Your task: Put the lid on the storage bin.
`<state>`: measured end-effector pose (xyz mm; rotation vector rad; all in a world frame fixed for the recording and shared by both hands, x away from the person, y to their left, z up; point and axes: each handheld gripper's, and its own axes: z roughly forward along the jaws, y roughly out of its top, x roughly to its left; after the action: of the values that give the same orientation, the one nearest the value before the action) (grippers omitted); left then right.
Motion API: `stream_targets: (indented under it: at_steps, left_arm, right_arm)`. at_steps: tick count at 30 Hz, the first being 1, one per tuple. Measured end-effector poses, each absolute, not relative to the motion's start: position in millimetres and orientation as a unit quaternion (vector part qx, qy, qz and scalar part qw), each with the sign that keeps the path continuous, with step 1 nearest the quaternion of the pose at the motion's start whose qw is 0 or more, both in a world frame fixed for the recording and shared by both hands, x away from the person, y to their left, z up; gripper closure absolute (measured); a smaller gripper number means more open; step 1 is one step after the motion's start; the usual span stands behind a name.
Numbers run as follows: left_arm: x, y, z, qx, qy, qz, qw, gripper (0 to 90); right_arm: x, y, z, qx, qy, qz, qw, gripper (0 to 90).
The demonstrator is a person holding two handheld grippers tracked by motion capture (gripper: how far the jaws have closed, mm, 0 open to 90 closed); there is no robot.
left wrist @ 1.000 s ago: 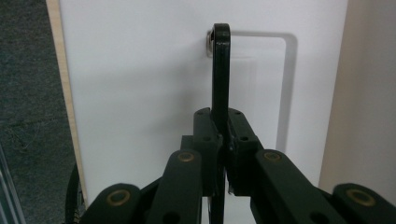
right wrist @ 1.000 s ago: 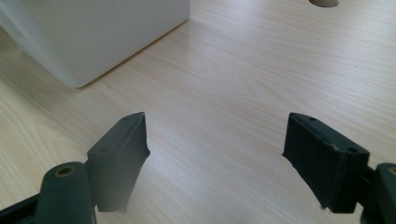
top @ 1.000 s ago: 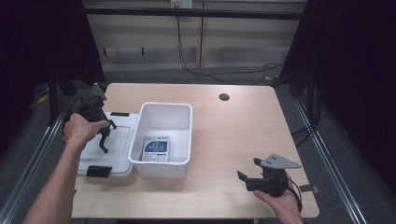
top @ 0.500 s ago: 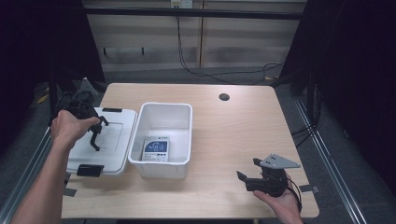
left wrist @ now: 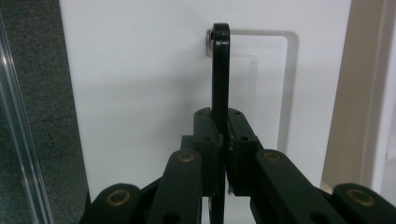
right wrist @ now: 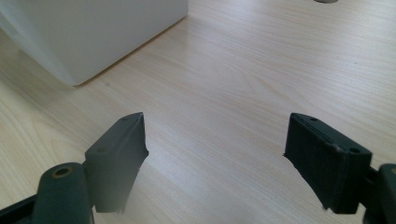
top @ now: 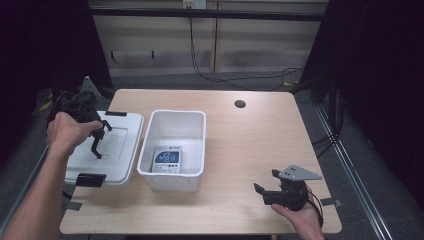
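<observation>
A white lid (top: 120, 150) lies flat on the table's left side, beside an open white bin (top: 195, 125). In the middle of the lid a black handle (top: 96, 145) stands up, and my left gripper (top: 98, 136) is shut on it. The left gripper view looks along that gripper (left wrist: 220, 133), clamped on the thin black handle (left wrist: 220, 70) over the lid (left wrist: 140, 93). Inside the bin lies a flat blue-and-white packet (top: 166, 160). My right gripper (top: 264, 186) hovers open near the front right of the table, its jaws (right wrist: 215, 154) wide apart over bare wood, with the bin's corner (right wrist: 93, 28) ahead.
Black latches sit at the lid's near end (top: 90, 180) and far end (top: 116, 113). A round cable hole (top: 240, 104) is in the wooden table (top: 260, 145) at the back. Cables trail on the floor behind. The lid's left edge overhangs the table's left side.
My left gripper, holding the handle, has shifted the lid a little to the left, away from the bin. The right gripper has stayed put.
</observation>
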<state>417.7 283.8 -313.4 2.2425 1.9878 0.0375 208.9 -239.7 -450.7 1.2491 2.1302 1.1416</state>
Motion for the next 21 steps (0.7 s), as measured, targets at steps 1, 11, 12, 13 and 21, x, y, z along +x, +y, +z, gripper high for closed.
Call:
stream_targets:
  at_steps: [1,11,12,13,21]
  left_arm:
    - [417.7,283.8,-313.4,0.746,0.662,0.012,0.072,84.7]
    - [415.9,282.2,-298.7,0.75,0.657,0.015,0.07,84.7]
    - [415.8,282.2,-297.7,0.748,0.66,0.016,0.07,84.7]
    - [415.9,282.8,-296.9,0.749,0.659,0.016,0.07,84.7]
    - [415.4,283.0,-286.6,0.75,0.657,0.006,0.076,84.6]
  right_arm:
    - [208.9,-239.7,-450.7,0.449,0.766,0.41,0.209,19.7]
    - [208.4,-239.7,-450.4,0.448,0.766,0.411,0.209,19.7]
    - [208.4,-239.7,-450.4,0.448,0.766,0.411,0.209,19.8]
    - [208.4,-239.7,-450.4,0.448,0.766,0.411,0.209,19.7]
    - [208.4,-239.7,-450.3,0.449,0.765,0.411,0.209,19.6]
